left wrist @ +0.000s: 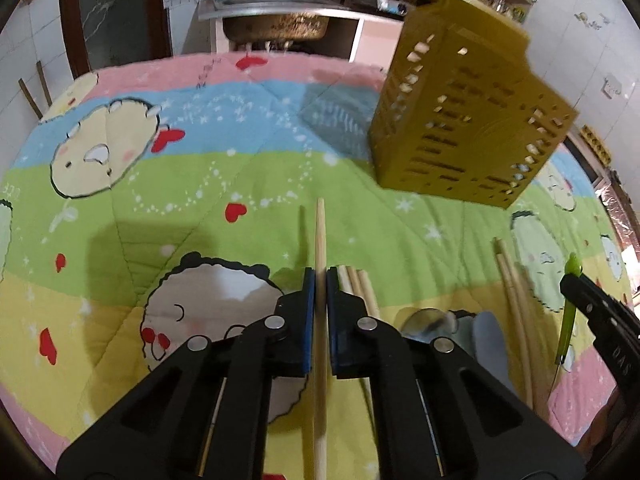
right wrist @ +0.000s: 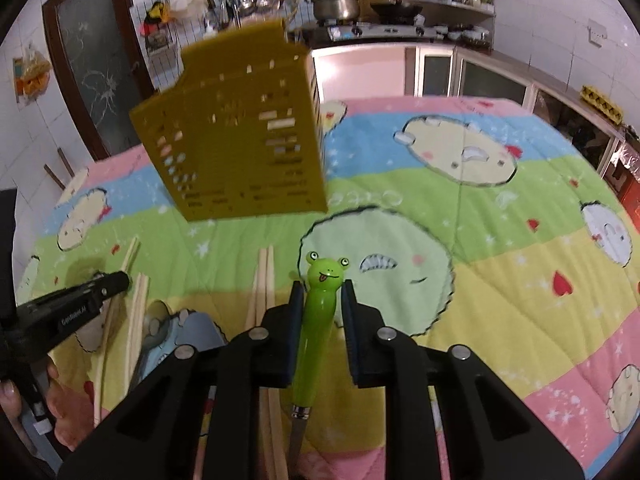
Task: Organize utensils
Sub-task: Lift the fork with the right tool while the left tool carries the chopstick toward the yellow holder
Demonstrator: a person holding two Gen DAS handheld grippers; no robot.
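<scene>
Chopstick (left wrist: 320, 248) pinched between the blue pads of the left tool (left wrist: 320, 280), jaws pressed tight on it, stick running straight toward 12 o'clock past the tips. Right tool (right wrist: 322, 292) grips a green frog-handled knife (right wrist: 316, 320), frog head poking out at 12 o'clock beyond the tips, blade trailing back under the tool; jaws partly closed on the handle.

Yellow slotted holder (left wrist: 460, 112) stands on the cartoon quilt (left wrist: 200, 184) covering the bench, at 1 o'clock from the left tool and 11 o'clock from the right one, well apart from both. It looks tilted, likely lens warp; cannot tell what is inside.

Loose chopsticks (left wrist: 356, 284) lie just beside the left tool at 3 o'clock, another pair (left wrist: 516, 304) further right. Metal spoon (left wrist: 424, 320) and a grey flat utensil (left wrist: 486, 332) sit between those bunches, partly hidden by the tool body. In the right wrist view more chopsticks (right wrist: 264, 280) lie under the right tool's left side, close to the knife.

Person's hand (right wrist: 60, 412) shows at 8 o'clock holding the left tool. Kitchen counter with a pot (right wrist: 336, 4) and stove at 12 o'clock, far behind.
</scene>
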